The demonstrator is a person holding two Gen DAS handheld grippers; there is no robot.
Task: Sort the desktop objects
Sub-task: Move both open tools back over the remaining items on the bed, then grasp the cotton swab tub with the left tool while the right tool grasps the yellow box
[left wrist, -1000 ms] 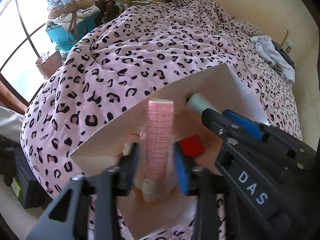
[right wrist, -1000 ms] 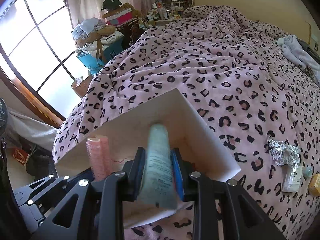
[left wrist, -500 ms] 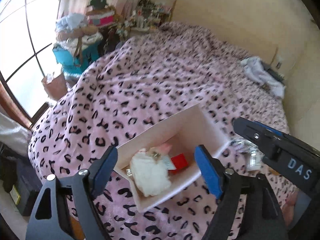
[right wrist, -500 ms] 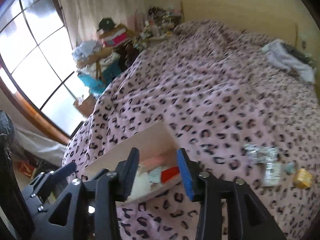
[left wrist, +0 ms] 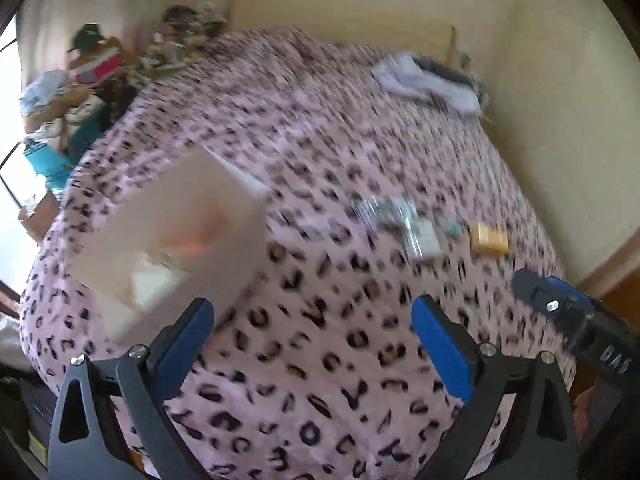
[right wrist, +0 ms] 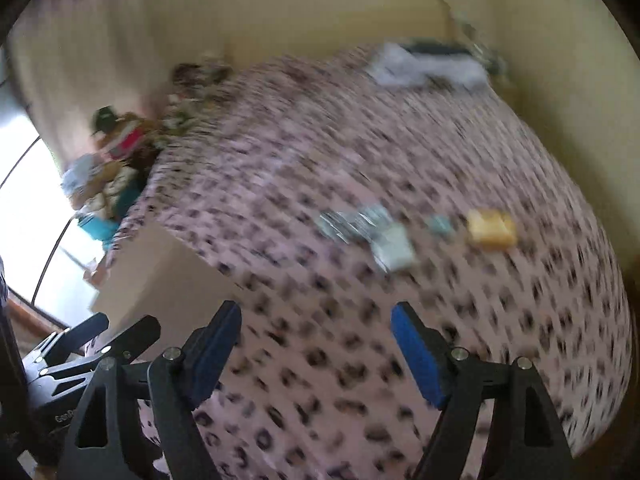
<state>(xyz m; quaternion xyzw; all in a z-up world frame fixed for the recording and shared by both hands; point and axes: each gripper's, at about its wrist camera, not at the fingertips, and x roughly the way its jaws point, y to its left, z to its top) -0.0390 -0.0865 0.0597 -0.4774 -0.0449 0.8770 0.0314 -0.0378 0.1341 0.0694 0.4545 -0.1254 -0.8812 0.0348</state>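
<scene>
Blue-padded and spread wide, the left gripper [left wrist: 312, 344] is hovering over a pink leopard-print blanket [left wrist: 320, 380], gripping nothing and touching nothing. The right gripper [right wrist: 316, 344] is gaping just as wide above the same blanket, its pads bare as well. Both views are smeared by motion blur (small details cannot be made out).

A white box [left wrist: 224, 240] is sitting on the blanket to the left, ahead of the left gripper's left finger; pinkish and pale contents are showing inside it, too blurred to name. In the right wrist view only the box's side wall [right wrist: 168, 280] is showing, at lower left, just beyond the other tool's black frame.

Further out on the blanket, well apart from the box, four loose items are lying in a rough row: a crinkled silver packet [left wrist: 380, 210], a clear packet [left wrist: 424, 240] touching it, a small teal piece [left wrist: 454, 226] and a yellow block [left wrist: 489, 239] at the right end. Nothing is standing between either gripper and this row.

A bundle of white cloth [left wrist: 428, 80] is resting at the bed's far edge by the cream wall. Piled clutter [left wrist: 80, 76] is crowding the window side at left.

Both tools are pointing forward and downward, side by side, with the right gripper's tip poking into the left wrist view at its right edge.
</scene>
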